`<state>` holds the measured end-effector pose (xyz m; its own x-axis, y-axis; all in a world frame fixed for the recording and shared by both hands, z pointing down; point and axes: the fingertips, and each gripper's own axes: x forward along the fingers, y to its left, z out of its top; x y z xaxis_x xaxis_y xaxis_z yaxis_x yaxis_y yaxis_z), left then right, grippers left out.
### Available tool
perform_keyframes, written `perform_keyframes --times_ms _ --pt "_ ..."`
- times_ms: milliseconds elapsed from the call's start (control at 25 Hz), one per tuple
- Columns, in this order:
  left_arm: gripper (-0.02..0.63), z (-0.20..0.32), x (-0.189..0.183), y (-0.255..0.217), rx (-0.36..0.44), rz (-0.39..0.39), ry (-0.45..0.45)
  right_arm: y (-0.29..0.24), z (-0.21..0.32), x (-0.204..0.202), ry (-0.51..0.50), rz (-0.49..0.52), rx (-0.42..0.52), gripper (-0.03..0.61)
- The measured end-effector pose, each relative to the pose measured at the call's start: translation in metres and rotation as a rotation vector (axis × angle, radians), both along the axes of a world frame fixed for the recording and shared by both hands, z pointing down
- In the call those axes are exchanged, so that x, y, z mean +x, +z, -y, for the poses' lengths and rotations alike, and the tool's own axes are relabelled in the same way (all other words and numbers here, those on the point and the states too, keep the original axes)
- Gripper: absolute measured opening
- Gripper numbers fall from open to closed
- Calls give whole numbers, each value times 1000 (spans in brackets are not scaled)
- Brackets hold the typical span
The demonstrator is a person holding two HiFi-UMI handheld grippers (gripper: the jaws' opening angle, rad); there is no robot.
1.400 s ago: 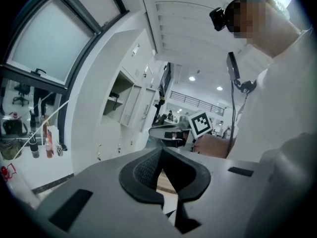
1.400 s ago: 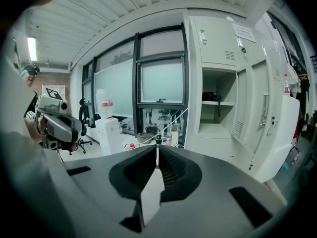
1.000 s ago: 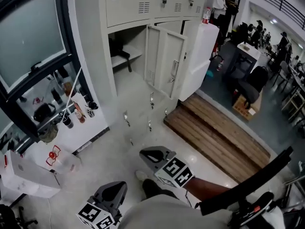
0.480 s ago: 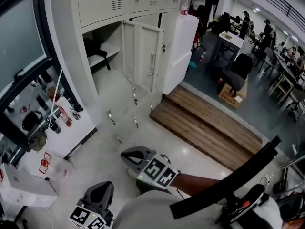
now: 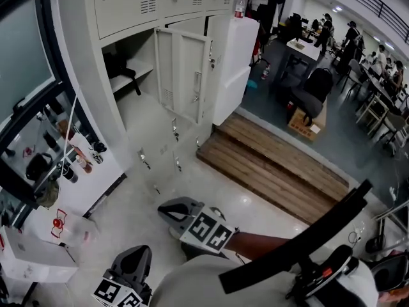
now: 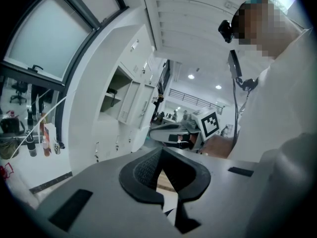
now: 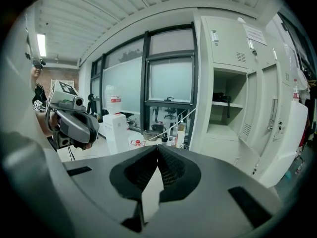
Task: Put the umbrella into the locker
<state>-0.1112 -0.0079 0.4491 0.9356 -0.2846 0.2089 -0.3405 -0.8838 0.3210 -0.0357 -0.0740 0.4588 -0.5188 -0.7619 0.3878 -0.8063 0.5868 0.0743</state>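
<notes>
Shifted left in the head view since a second ago: the locker [image 5: 128, 8], the umbrella [image 5: 115, 64] on its open shelf, the right gripper [image 5: 167, 210]. Left gripper view: left gripper [image 6: 159, 150] jaws together. Right gripper view: jaws together too.

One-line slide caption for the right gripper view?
Right gripper, jaws shut and empty, faces the open locker beside a dark-framed window; left gripper at frame left.

Ahead of you: locker bank [image 5: 128, 5]. In it, an open compartment [image 5: 142, 50], with a dark item [image 5: 118, 66] on its shelf [image 5: 144, 74]. Open door [image 5: 185, 75] to its right, then a cabinet [image 5: 236, 56], bottle [image 5: 240, 6] on top. Wooden platform [image 5: 275, 171] before the cabinet. Window [image 5: 25, 56] to your left, bottles [image 5: 82, 162] at its foot.
</notes>
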Motion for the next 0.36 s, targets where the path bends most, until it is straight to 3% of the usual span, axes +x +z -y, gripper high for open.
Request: perform_keyframes --times_ms 360 --pt "11 6 0 0 -14 -2 0 2 5 -2 -3 5 -13 17"
